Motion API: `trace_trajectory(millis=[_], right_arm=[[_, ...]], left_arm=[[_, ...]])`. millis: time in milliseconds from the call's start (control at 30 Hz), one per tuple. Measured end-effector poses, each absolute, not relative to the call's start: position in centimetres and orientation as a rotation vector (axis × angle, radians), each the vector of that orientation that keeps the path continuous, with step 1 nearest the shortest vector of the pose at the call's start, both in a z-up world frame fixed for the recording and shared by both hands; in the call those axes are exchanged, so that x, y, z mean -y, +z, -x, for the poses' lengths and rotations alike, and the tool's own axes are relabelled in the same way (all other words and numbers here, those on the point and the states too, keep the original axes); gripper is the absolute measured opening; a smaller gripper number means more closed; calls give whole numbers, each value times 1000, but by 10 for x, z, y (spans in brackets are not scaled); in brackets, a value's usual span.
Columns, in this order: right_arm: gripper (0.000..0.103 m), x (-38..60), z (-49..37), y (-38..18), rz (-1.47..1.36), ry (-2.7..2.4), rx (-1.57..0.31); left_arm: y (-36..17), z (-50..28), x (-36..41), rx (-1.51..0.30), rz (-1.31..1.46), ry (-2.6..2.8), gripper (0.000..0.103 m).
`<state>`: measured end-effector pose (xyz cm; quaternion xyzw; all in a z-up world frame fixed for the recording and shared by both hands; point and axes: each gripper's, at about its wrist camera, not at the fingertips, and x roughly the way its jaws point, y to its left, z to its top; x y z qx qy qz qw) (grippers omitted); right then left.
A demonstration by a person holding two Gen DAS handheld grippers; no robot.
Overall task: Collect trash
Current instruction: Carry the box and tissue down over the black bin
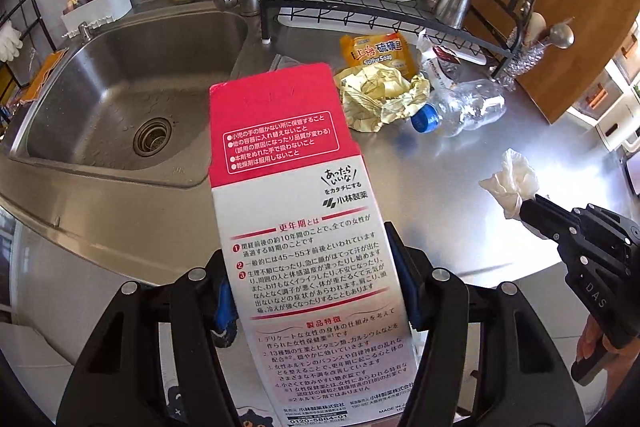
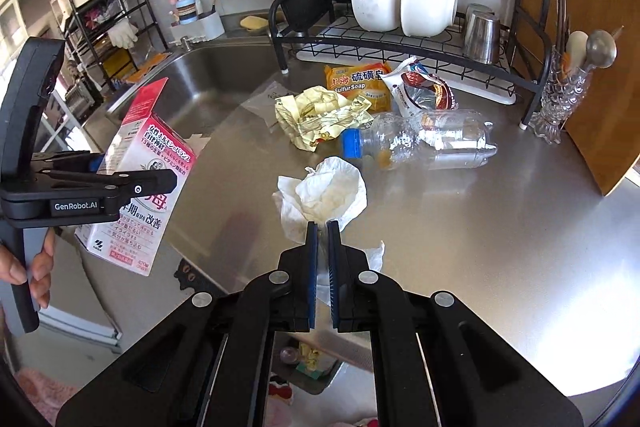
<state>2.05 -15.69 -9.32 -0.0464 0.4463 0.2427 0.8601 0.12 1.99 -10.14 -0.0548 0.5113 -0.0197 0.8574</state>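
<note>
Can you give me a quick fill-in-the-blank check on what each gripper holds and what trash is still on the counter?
1. The left gripper is shut on a pink and white ____.
2. The right gripper pinches a crumpled white ____.
3. The clear bottle lying on the counter has a ____ cap.
4. Two white ____ stand in the dish rack.

Missing words: box; tissue; blue; bowls

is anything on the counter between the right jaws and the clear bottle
Nothing on the counter blocks it. The right gripper is shut on a crumpled tissue, which hangs directly before the clear bottle.
</note>
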Motion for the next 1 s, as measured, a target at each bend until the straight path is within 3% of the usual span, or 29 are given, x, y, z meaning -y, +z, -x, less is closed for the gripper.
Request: trace_trajectory(millis=[533, 1000], right_arm=[[6, 172, 88, -115, 24, 481, -1031], [6, 166, 125, -236, -24, 414, -1273]], left_arm=[[-113, 102, -13, -1102, 24, -163, 59], [-249, 127, -1, -1278, 29, -254, 59]])
